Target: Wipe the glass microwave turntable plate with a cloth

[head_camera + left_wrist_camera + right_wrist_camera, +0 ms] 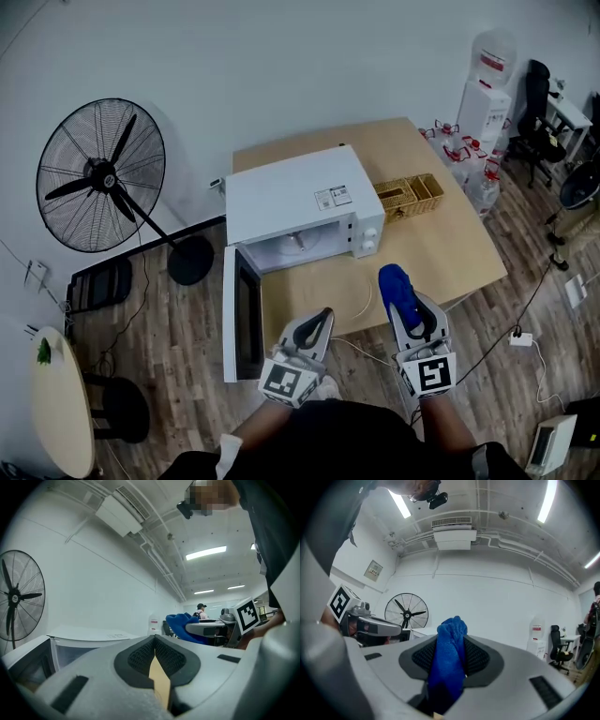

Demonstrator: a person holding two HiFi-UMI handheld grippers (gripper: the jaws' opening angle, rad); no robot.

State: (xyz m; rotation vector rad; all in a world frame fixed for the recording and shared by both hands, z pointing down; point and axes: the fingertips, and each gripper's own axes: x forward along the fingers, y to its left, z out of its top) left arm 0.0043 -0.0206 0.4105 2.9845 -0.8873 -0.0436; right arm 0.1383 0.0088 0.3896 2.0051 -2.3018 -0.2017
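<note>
The white microwave (300, 202) stands on a wooden table (450, 244) with its door (242, 314) swung open to the left. In front of it lies the clear glass turntable plate (366, 302), of which only a faint curved rim shows. My right gripper (398, 281) hovers just right of the plate, shut on a blue cloth (395, 284) that bulges out past the jaws (449, 653). My left gripper (323, 319) is shut and holds nothing; it sits at the table's front edge beside the open door. Both grippers are tilted upward, so their own views show walls and ceiling.
A wicker basket (410, 196) sits on the table right of the microwave. A large black standing fan (98, 178) is on the floor to the left. A water dispenser (483, 98) and bottles stand at the back right. A cable and power strip (520, 338) lie on the floor.
</note>
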